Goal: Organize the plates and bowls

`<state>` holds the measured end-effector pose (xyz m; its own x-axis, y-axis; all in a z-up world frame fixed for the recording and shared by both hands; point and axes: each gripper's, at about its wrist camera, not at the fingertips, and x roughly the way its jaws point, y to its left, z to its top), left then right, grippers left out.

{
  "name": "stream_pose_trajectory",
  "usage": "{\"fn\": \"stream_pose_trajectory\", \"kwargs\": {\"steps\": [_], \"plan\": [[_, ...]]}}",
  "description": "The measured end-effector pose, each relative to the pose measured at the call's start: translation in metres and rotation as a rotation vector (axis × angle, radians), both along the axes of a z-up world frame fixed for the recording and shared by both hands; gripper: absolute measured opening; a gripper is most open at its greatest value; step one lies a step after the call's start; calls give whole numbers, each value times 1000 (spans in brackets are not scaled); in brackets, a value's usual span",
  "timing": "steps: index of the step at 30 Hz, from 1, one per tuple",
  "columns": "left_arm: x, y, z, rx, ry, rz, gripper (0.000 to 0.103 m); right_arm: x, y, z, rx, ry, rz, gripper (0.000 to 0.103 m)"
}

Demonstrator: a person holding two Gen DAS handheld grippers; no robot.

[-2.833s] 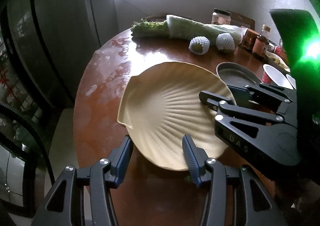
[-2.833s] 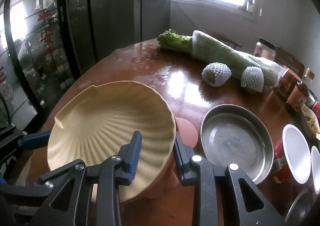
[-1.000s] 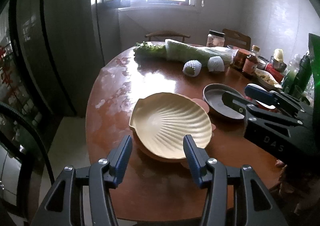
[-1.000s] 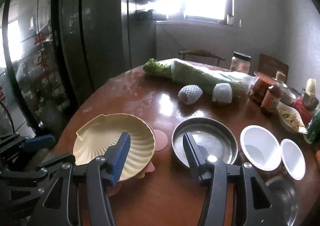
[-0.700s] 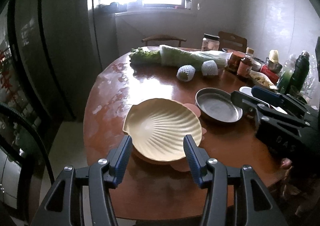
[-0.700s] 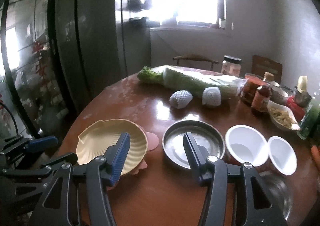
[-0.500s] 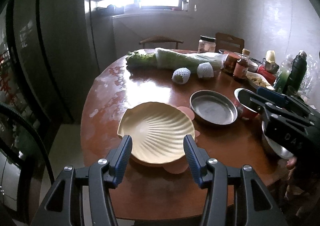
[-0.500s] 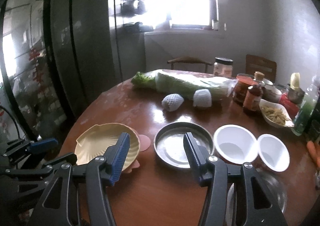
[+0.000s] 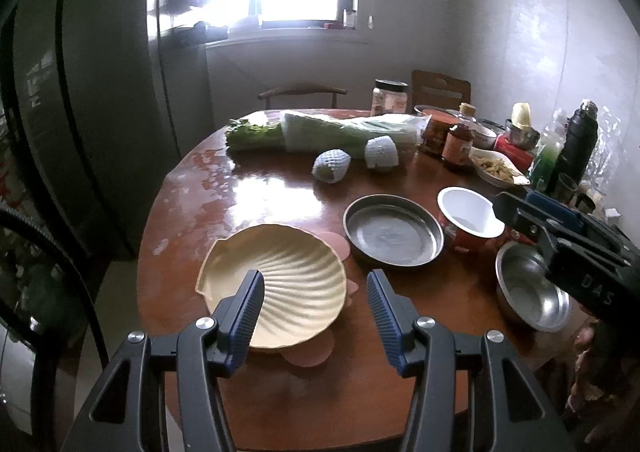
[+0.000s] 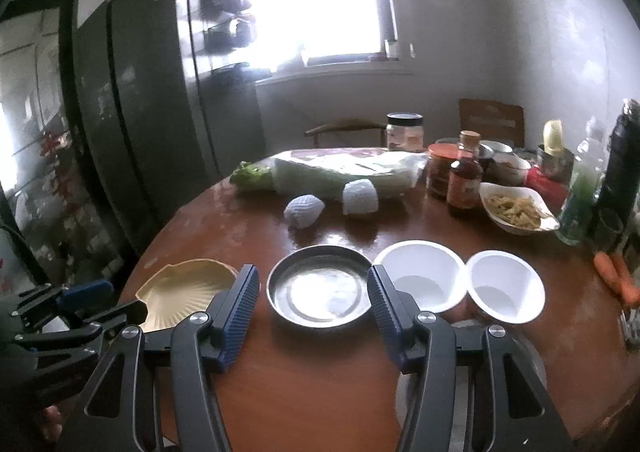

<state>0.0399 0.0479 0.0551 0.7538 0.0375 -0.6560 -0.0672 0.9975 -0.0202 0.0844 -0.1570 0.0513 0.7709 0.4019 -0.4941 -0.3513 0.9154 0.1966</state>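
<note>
Both tongs hover apart from shell plate.

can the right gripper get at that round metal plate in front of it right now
Probably yes. The right gripper is open and empty, pointed at the metal plate, with only bare table between. The white bowl sits close beside the plate's right rim.

I count one shell plate, one steel pan, two white bowls, one steel bowl, two netted fruits.
</note>
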Motion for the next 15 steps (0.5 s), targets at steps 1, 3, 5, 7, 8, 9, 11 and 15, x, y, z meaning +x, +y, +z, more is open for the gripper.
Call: {"fn": "stream_pose_trajectory", "kwargs": {"steps": [1, 3, 5, 7, 8, 9, 11, 15], "plan": [[1, -2, 0, -1, 1, -5, 53, 0, -3, 0, 3, 2, -6, 58], [5, -5, -1, 0, 7, -9, 53, -1, -8, -2, 12, 9, -16, 58], [9, -9, -1, 0, 9, -17, 53, -2, -10, -4, 12, 18, -24, 58], [13, -11, -2, -2, 13, -23, 53, -2, -12, -8, 15, 27, -29, 58], [16, -12, -3, -4, 16, -25, 53, -2, -12, -9, 15, 32, -30, 58], [21, -13, -5, -4, 23, -23, 53, -1, -11, -12, 11, 41, -34, 58], [28, -15, -7, -1, 32, -23, 53, 3, -10, -17, 9, 62, -35, 58], [49, -18, -12, 7, 55, -31, 53, 9, -4, -29, 9, 106, -30, 58]]}}
